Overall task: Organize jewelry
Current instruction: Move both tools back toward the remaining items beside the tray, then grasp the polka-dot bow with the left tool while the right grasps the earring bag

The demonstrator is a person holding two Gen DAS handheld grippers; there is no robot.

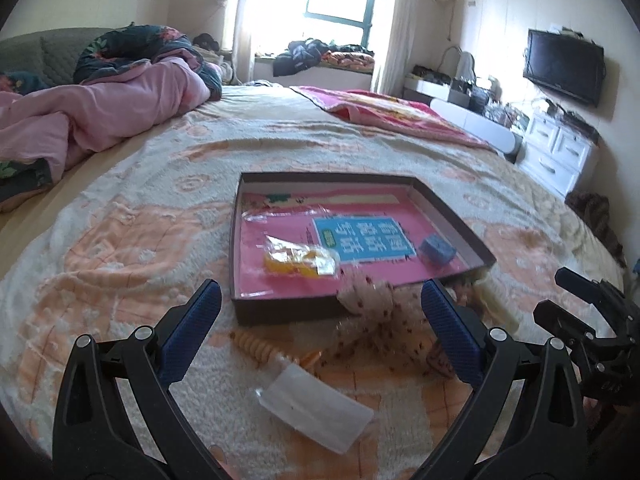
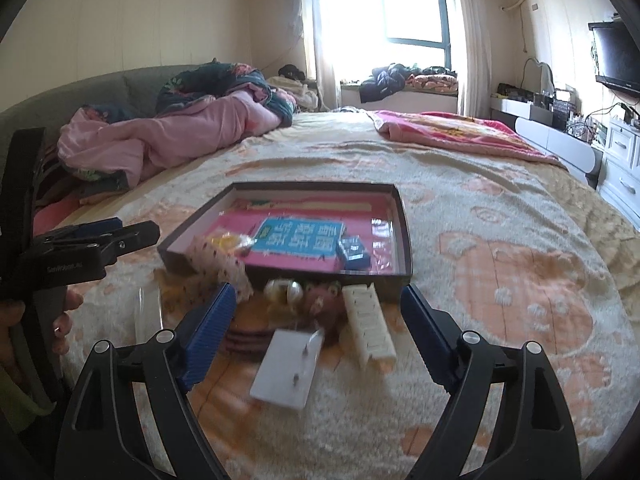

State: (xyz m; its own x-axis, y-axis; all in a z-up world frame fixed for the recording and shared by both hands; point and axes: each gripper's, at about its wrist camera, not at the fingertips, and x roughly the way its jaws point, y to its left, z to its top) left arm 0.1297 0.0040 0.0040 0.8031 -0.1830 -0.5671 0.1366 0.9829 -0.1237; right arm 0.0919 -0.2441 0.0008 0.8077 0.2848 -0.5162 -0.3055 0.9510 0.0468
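- The left gripper [image 1: 320, 308] is released, its blue-padded fingers [image 1: 448, 332] spread wide with nothing clamped between them
- The right gripper [image 2: 316, 312] is likewise released, jaws wide apart and holding nothing
- Straight ahead of both grippers a shallow dark box [image 1: 280, 308] [image 2: 404, 220] lies on the patterned bedspread [image 1: 100, 240] [image 2: 520, 260]; its floor is covered by a pink printed sheet with a blue label [image 1: 360, 236] [image 2: 300, 240]
- Inside the box, a clear bag with something yellow [image 1: 300, 260] sits ahead of the left gripper and a small blue cube [image 1: 436, 250] further to the right; in the right view the cube [image 2: 354, 254] looks dark and is blurred
- A spotted fabric piece [image 1: 372, 304] [image 2: 220, 264] drapes over the box's near wall, smeared by blur, so its kind cannot be told
- Between the left fingers lie a frosted white packet [image 1: 316, 412] and an orange spiral item [image 1: 256, 346], partly cut off by the packet
- Between the right fingers lie a white card carrying small studs [image 2: 286, 372], a cream ribbed clip [image 2: 370, 326], pearly beads [image 2: 286, 292] and a pinkish piece [image 2: 320, 300] too blurred to identify
- At the far left of the right view the person's hand [image 2: 60, 320] shows, mostly hidden behind the left gripper's body
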